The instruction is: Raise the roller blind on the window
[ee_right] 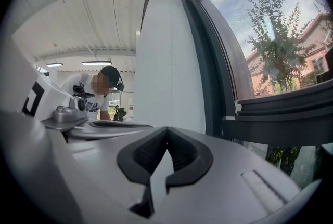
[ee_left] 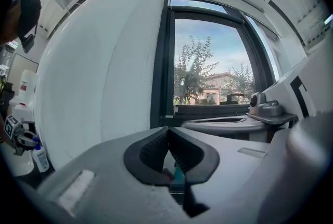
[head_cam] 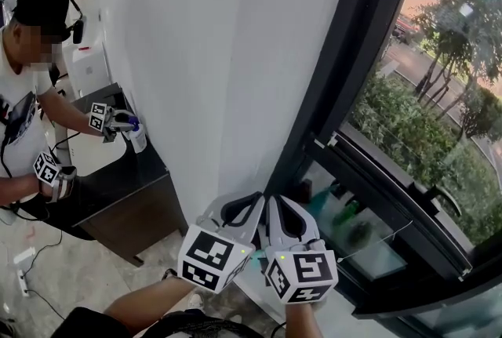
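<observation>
A tall white blind or panel (head_cam: 204, 54) hangs left of the dark window frame (head_cam: 353, 78); trees and a street show through the glass (head_cam: 439, 93). My two grippers sit side by side low in front of the panel's right edge. The left gripper (head_cam: 259, 199) has its jaws together, and in the left gripper view (ee_left: 168, 130) the pads meet at the tip, with only a teal patch showing through the gap below. The right gripper (head_cam: 274, 201) is shut too (ee_right: 167, 129). I see no cord or other thing between either pair of pads.
Another person (head_cam: 23, 117) stands at the far left by a dark counter (head_cam: 118, 187), holding two grippers, one at a spray bottle (head_cam: 137, 136). Green bottles (head_cam: 345, 215) show behind the lower glass. A window handle (ee_left: 234, 96) sits on the frame.
</observation>
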Demonstrator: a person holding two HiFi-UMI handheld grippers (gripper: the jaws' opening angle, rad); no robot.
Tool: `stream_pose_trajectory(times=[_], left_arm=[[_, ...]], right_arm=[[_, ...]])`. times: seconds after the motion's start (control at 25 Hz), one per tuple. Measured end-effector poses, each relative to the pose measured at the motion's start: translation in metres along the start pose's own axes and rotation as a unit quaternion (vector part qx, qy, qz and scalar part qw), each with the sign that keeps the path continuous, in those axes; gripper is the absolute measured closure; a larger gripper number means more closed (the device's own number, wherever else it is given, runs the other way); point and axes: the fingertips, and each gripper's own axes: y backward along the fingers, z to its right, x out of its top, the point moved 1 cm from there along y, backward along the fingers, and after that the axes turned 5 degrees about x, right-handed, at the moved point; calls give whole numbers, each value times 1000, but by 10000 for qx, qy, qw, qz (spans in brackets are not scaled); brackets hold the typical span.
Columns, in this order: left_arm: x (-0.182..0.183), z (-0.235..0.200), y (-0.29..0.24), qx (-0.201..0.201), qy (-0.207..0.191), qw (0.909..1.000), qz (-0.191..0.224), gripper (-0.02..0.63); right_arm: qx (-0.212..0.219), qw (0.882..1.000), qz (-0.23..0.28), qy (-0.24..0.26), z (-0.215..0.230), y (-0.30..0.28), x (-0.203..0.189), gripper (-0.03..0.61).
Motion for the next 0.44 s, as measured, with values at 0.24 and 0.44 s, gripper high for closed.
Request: stream_pose_trajectory(times=[0.24,0.44], left_arm=[[-1,-3,2,15,19,10000,-28,620],[0,-4,2,12,48,10000,-24,620]], right_arm=[[22,10000,-42,-2,-2,-2,-2,574],[27,10000,-40,9,-4,-3,-2,574]])
